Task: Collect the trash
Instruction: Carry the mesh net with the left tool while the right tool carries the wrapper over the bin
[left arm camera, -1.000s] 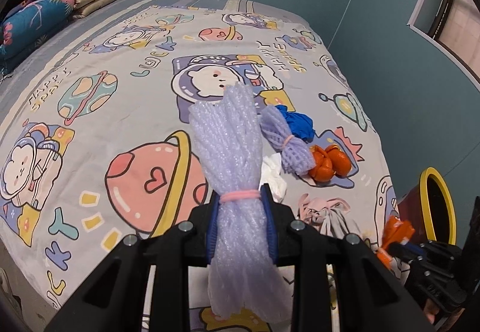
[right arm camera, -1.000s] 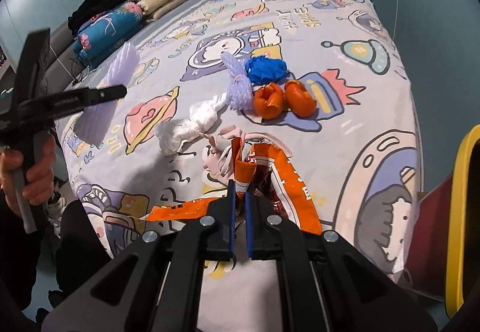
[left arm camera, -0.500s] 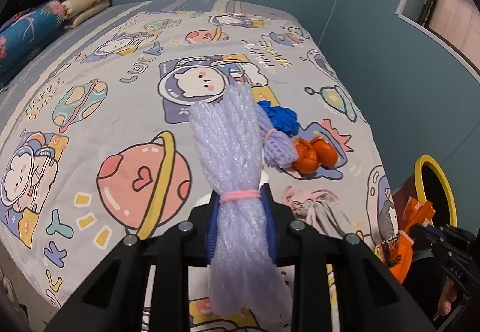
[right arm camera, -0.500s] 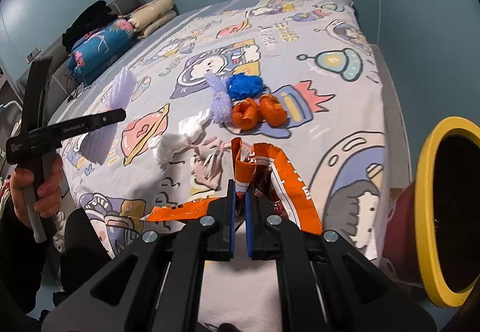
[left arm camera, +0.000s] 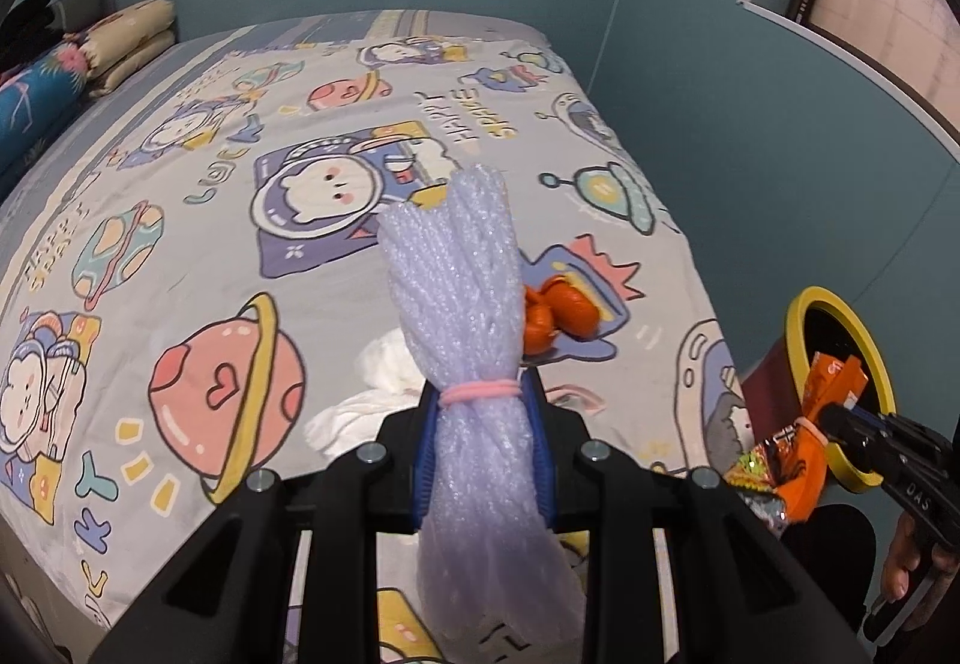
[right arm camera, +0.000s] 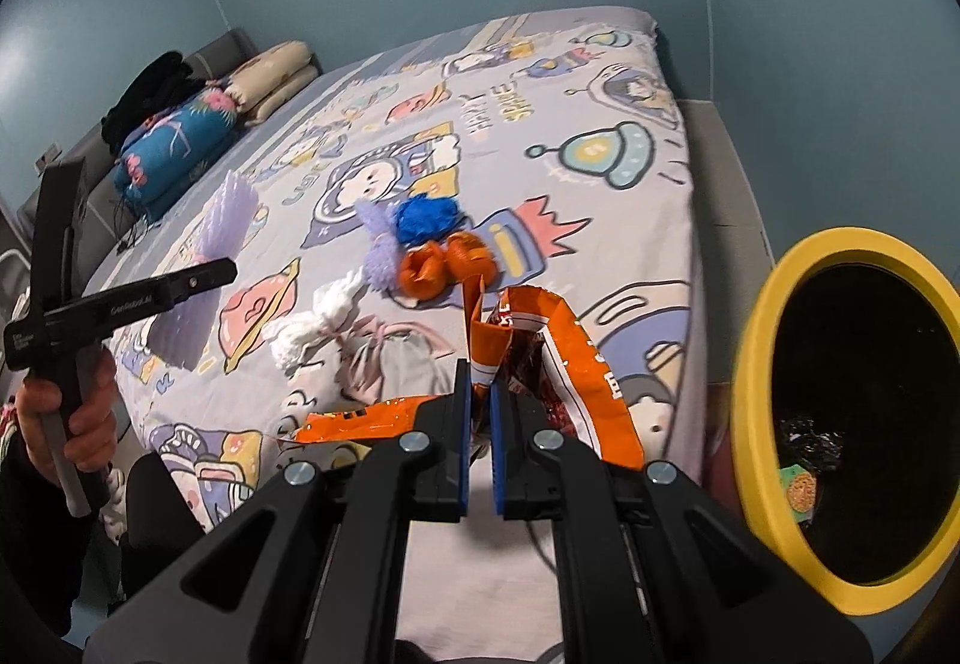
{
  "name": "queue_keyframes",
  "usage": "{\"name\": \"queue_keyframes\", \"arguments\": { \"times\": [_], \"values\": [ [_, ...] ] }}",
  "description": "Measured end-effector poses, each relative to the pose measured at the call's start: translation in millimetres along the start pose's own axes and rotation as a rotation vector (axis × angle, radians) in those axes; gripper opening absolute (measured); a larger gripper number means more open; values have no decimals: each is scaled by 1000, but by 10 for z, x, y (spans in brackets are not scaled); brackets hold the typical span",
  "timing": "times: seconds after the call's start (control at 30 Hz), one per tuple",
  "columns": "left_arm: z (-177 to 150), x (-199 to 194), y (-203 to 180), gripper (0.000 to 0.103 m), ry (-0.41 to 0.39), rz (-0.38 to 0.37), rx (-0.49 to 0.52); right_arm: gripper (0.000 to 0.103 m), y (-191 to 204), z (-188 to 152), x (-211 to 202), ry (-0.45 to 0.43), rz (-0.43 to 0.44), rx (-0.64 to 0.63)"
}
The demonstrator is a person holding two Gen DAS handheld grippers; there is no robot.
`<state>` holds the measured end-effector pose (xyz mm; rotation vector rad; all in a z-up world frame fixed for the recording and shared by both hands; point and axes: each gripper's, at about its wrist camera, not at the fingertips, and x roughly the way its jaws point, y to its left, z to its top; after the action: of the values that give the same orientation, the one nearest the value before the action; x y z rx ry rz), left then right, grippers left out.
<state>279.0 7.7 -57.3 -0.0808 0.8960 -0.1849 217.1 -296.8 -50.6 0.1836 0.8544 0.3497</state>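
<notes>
Now | right gripper (right arm camera: 479,412) clamped on orange snack wrapper (right arm camera: 558,346) | yellow-rimmed bin (right arm camera: 774,274) just to its right, mouth tilted toward it, nearer this hand | left gripper (left arm camera: 483,418) clasps purple foam-net bundle (left arm camera: 462,274) over bed (left arm camera: 180,135), farther off.

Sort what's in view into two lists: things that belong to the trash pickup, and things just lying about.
Part of the job:
- purple foam net bundle, clamped in the left hand-held gripper
- orange snack wrapper, pinched in the right hand-held gripper
- yellow-rimmed bin
- orange peels, blue wad, white tissue on the bed

Just lying about:
- pillows
- cartoon bedsheet
</notes>
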Motion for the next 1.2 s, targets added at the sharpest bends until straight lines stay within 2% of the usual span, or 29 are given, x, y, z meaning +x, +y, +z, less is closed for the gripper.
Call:
{"name": "queue_keyframes", "arguments": {
  "times": [0.4, 1.2],
  "values": [
    [86, 114, -567, 25, 14, -70, 76, 5, -455, 60, -332, -68, -78, 75],
    [89, 669, -2047, 25, 101, -228, 216, 5, -1411, 50, -1085, -202, -263, 245]
  ]
}}
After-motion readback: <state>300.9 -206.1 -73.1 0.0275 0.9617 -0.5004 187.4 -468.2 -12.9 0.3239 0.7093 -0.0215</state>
